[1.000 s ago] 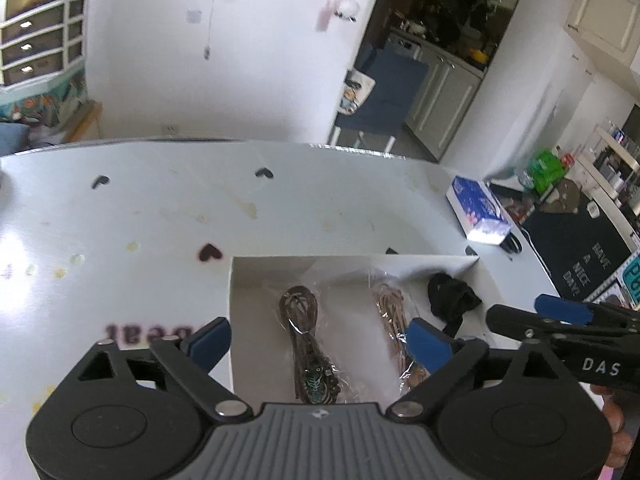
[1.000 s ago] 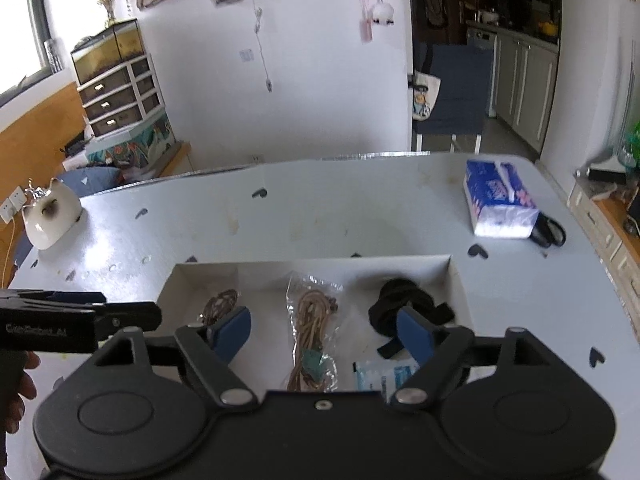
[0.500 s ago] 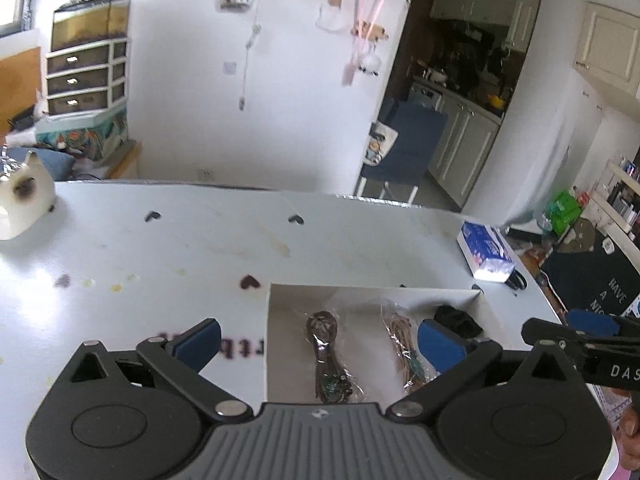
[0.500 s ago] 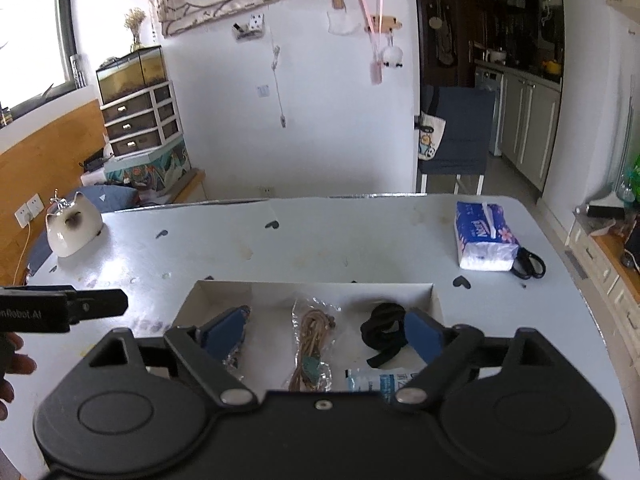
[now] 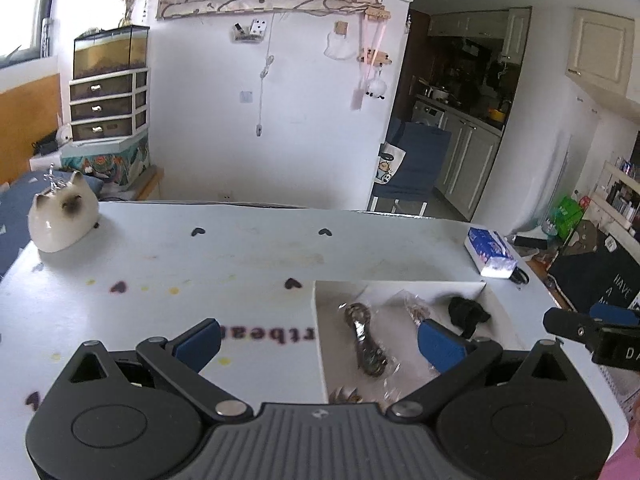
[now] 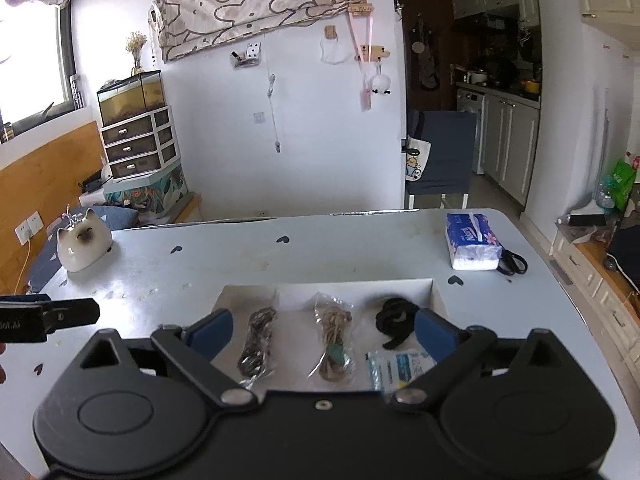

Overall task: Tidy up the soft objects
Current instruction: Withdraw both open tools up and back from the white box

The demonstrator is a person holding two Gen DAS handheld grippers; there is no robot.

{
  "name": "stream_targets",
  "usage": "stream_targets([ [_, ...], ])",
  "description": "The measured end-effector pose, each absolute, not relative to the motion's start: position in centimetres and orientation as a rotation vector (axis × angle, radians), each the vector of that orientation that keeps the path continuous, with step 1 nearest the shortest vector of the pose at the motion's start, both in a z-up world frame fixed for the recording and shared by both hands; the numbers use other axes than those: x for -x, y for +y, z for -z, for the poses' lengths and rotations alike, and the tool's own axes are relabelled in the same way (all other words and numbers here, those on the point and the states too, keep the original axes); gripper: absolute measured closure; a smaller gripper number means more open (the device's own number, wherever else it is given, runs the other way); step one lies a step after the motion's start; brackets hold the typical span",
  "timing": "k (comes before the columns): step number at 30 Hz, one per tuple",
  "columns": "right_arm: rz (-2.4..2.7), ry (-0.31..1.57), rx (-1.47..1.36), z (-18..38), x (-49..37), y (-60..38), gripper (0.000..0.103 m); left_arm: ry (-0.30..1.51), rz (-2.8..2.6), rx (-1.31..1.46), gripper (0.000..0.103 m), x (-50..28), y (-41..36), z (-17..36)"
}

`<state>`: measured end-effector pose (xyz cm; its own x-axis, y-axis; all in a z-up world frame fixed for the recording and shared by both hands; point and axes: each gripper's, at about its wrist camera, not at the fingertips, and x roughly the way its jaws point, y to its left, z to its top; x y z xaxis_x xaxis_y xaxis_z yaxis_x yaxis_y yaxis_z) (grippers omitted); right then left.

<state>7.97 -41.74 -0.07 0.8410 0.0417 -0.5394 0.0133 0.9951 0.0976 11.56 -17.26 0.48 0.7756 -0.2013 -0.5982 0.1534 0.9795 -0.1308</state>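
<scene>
Both grippers have risen and drawn back from the white tray point(image 6: 434, 290) since a second ago, so more of the room now fills the upper frame and the tray sits lower and smaller. The left gripper point(image 5: 318, 340) hangs with its blue pads wide apart and nothing between them; the right gripper point(image 6: 322, 330) is likewise spread and empty. In the right wrist view the tray lies just above the pads at lower centre, holding a dark bagged cord point(image 6: 258, 334) at left, a tan bagged cord point(image 6: 334, 338) in the middle, a black strap point(image 6: 394, 318) at right, and a blue-and-white packet point(image 6: 400, 366) below the strap. A tissue pack point(image 6: 472, 246) rests at right of the table, a cat figurine point(image 6: 82, 244) at far left. The items look sorted already, spaced apart in a row. If any piece needs shifting, I would come down straight over its middle, pinch the bag's bulk rather than loose film, and keep clear of the tray wall.
</scene>
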Motion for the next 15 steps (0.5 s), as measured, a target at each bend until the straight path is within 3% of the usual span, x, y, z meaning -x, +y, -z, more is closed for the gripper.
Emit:
stream_targets([
  [15, 0.015, 0.560, -0.074, 0.5, -0.1, -37.3, 0.000, 0.642, 0.201, 0.020, 0.000, -4.1, -13.5, 0.2],
])
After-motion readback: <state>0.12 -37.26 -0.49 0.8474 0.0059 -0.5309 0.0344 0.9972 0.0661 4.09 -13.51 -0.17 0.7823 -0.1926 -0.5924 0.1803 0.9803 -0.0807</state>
